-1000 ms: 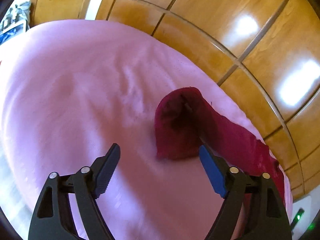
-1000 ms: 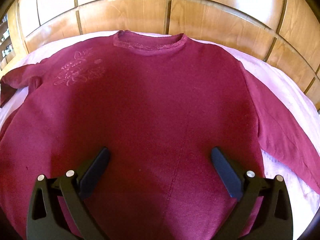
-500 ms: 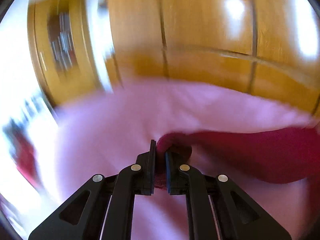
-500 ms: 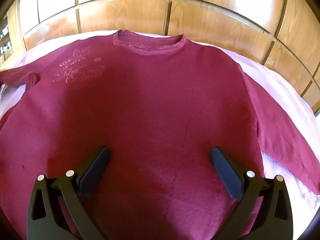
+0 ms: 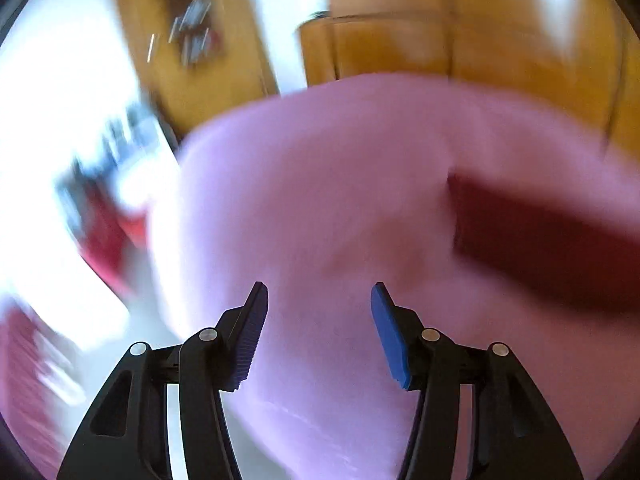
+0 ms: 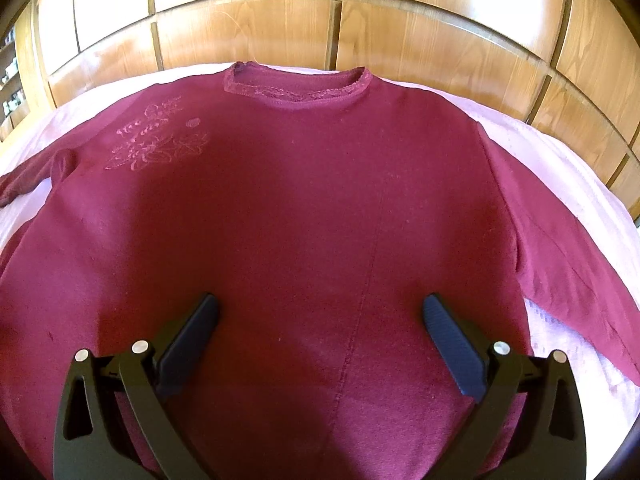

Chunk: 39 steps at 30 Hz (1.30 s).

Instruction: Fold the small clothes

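Right wrist view shows the dark red long-sleeved knit top [image 6: 304, 208] lying flat, front up, on the pale pink bed sheet [image 6: 560, 168], its lace-trimmed neckline toward the wooden panelled headboard [image 6: 320, 16]. The right gripper [image 6: 320, 320] hovers over the lower body of the top with its jaws spread wide, holding nothing. The left gripper [image 5: 318, 320] is also spread apart and empty above the sheet, with the dark red sleeve [image 5: 540, 236] lying off to its right. By my reading the garment is only being laid out, with no fold made yet; next a sleeve probably needs pinching near its end and carrying across the body. Left wrist view is heavily smeared, so the sleeve's cuff and the room at left are unreadable, and the hem is cut off.
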{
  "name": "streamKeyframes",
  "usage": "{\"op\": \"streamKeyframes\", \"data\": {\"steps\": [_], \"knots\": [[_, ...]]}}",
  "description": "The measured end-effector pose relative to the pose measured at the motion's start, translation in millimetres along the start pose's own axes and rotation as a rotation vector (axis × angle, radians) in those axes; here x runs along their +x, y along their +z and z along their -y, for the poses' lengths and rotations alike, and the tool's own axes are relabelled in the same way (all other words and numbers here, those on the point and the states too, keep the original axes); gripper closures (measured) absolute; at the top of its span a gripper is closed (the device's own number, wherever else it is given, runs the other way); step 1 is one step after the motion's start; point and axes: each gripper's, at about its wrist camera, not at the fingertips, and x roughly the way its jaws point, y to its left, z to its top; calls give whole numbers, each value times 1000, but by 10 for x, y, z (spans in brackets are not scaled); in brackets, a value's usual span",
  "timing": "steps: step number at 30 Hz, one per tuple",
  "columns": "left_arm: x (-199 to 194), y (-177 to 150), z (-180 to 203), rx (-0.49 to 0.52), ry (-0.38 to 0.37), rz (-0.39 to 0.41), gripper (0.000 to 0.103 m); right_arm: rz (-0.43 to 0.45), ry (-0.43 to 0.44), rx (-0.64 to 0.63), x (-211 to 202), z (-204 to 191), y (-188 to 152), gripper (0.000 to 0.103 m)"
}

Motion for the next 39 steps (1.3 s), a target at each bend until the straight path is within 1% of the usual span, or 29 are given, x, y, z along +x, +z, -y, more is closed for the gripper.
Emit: {"op": "streamKeyframes", "data": {"steps": [1, 2, 3, 4, 5, 6, 7, 8, 9, 10, 11, 12, 13, 14, 15, 17, 20, 21, 23, 25, 27, 29, 30, 31, 33, 35, 37, 38, 39], "knots": [[-77, 23, -123, -101, -108, 0, 44, 0, -1, -1, 1, -1, -1, 2], [-124, 46, -158, -162, -189, 5, 27, -1, -3, -2, 2, -3, 0, 2], [-194, 72, -150, -217, -278, 31, 22, -2, -5, -3, 3, -6, -1, 2], [-236, 93, -77, -230, -332, 49, 22, -3, -6, -4, 4, -7, -2, 2], [-267, 125, 72, -205, -386, 62, 22, -4, -6, -3, 4, -7, -2, 2], [-258, 141, 242, -171, -408, 67, 22, -5, -6, -3, 4, -6, -3, 2], [-255, 148, 413, -126, -425, 74, 22, -4, -6, -4, 3, -6, -3, 2], [-275, 123, 668, -72, -434, 75, 22, -4, -6, -3, 3, -6, -3, 2], [-244, 103, 889, 2, -438, 65, 23, -3, -6, -4, 3, -6, -3, 2], [-189, 99, 1046, 57, -426, 52, 25, -3, -6, -4, 3, -5, -3, 2], [-103, 86, 1199, 112, -382, 35, 30, -3, -6, -4, 3, -5, -5, 2], [5, 59, 1294, 143, -333, 8, 32, -2, -5, -3, 5, -2, -6, 2], [132, 52, 1338, 155, -287, -25, 34, -2, -2, -3, 7, 1, -9, 2], [285, 73, 1387, 154, -222, -66, 42, -1, 0, -1, 9, 4, -10, 2], [444, 86, 1356, 150, -169, -83, 44, -3, 4, 1, 15, 9, -9, 2], [577, 154, 1317, 157, -130, -27, 44, -3, 11, 6, 25, 21, -7, 2], [586, 252, 1349, 145, -73, -33, 44, -8, 20, 12, 43, 41, 6, 2], [562, 284, 1350, 123, -56, -43, 44, -9, 20, 10, 44, 36, 9, 2], [427, 252, 1278, 75, -70, -49, 44, -9, 22, 11, 43, 43, 8, 2], [173, 172, 1289, 25, -183, -24, 44, -8, 26, 13, 44, 53, 6, 2], [-139, 35, 1372, 27, -315, -2, 37, -8, 28, 13, 42, 55, 3, 2], [-351, -47, 1558, 58, -443, 5, 33, -7, 29, 14, 38, 54, -1, 2], [-562, -210, 1675, 84, -531, 1, 33, -6, 29, 13, 40, 49, -4, 2], [-706, -364, 1775, 105, -594, 1, 33, -6, 28, 13, 39, 45, -8, 2], [-1027, -685, 2091, 189, -730, -10, 33, -6, 28, 12, 36, 40, -15, 2], [-1294, -1045, 2335, 271, -813, -26, 33, -7, 35, 17, 32, 49, -19, 2], [-1470, -1353, 2583, 338, -900, -70, 33, -20, 59, 33, 4, 97, -13, 2], [-1574, -1522, 2675, 373, -934, -88, 33, -28, 73, 47, -25, 139, -14, 2], [-1661, -1666, 2754, 413, -949, -92, 33, -28, 84, 62, -66, 182, -25, 2]]}}
